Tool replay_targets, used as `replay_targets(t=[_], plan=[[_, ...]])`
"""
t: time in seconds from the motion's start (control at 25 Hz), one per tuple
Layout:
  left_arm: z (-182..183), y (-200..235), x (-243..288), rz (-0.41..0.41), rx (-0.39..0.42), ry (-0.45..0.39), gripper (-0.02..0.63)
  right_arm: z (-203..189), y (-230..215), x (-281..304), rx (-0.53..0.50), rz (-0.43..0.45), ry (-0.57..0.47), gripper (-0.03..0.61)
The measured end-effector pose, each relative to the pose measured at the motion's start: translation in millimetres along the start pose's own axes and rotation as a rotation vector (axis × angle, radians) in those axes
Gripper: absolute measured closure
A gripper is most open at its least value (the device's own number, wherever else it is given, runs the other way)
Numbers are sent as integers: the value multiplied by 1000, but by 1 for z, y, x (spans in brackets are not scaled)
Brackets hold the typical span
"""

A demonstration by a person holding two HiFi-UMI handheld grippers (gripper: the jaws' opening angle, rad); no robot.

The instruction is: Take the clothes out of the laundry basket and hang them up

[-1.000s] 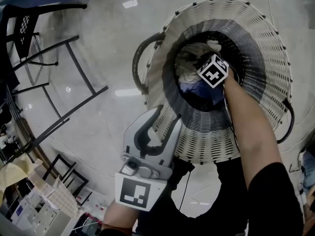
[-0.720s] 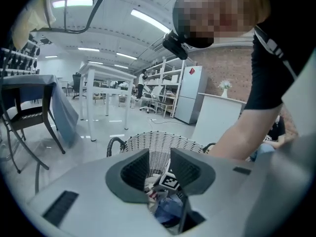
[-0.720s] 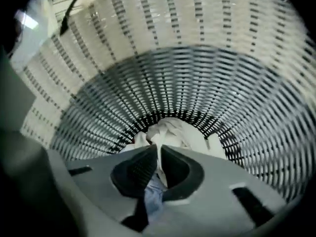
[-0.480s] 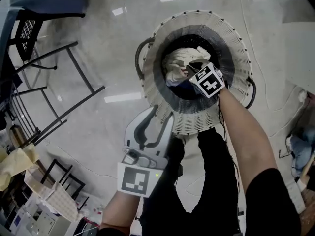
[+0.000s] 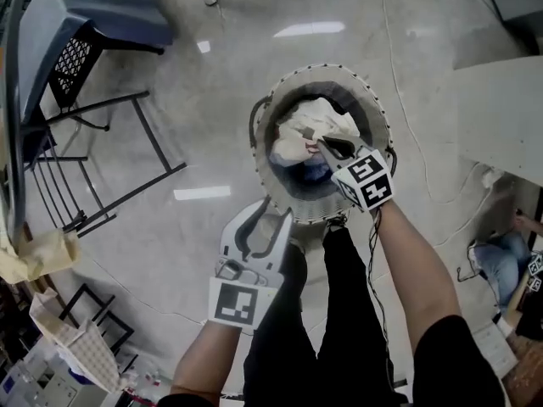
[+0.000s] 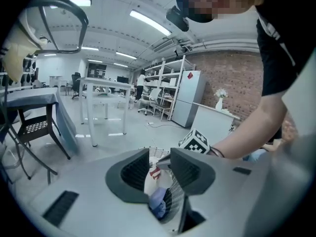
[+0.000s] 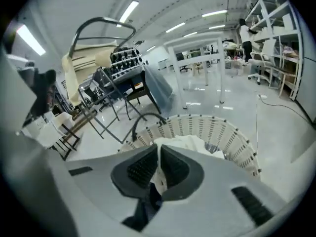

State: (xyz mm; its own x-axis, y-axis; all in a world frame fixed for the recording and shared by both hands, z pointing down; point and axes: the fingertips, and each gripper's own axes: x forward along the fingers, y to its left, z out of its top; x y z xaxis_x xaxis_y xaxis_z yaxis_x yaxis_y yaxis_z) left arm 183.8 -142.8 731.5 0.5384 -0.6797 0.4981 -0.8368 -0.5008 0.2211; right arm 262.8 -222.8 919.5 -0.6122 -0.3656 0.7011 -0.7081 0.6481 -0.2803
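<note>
Rising clear of the laundry basket point(image 5: 299, 209), the right gripper point(image 5: 326, 146) now hangs over the pile, where a second ago it was sunk deep inside the well with only its marker cube showing. The white garment point(image 5: 314, 125) has come up with it and now bulges near the rim instead of lying low in the dark bottom. The whole basket looks smaller and farther below than before, and the left gripper point(image 5: 273, 214) has lifted as well, though it keeps the same place before the near rim. In the right gripper view the jaws are nearly closed, pinching a fold of the white garment point(image 7: 186, 143) between the pads, with the woven basket wall point(image 7: 232, 138) just behind. The left gripper point(image 6: 159, 168) stands about half open and holds nothing; through its gap the white garment point(image 6: 153, 179) and a blue garment point(image 6: 158, 204) show down in the basket, well apart from the pads. The right forearm reaches in from the lower right, its gripper tilted steeply down at the clothes. The left forearm comes up from the bottom edge, its gripper angled gently down toward the basket. A metal rack point(image 5: 127, 155) stands on the floor point(image 5: 204, 100) at the left.
</note>
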Motion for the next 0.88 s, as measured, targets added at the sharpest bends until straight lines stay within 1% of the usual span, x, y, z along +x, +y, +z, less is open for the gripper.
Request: replay_targets(t=[0.2, 0.32, 0.4, 0.48, 0.6, 0.72, 0.88], plan=[[52, -1, -23, 6, 6, -38, 489, 60, 22, -62, 12, -4, -78, 555], [82, 0, -32, 4, 29, -55, 489, 101, 34, -95, 0, -5, -127, 557], [98, 3, -38, 7, 42, -86, 489, 130, 42, -117, -13, -4, -165, 557], [109, 7, -44, 12, 48, -104, 486, 157, 52, -139, -16, 0, -206, 557], [120, 10, -57, 16, 32, -69, 460, 193, 67, -175, -12, 12, -266, 557], [117, 14, -68, 28, 30, -51, 423, 224, 85, -212, -33, 28, -319, 557], [127, 19, -82, 36, -15, -26, 377, 272, 111, -265, -77, 57, -393, 557]])
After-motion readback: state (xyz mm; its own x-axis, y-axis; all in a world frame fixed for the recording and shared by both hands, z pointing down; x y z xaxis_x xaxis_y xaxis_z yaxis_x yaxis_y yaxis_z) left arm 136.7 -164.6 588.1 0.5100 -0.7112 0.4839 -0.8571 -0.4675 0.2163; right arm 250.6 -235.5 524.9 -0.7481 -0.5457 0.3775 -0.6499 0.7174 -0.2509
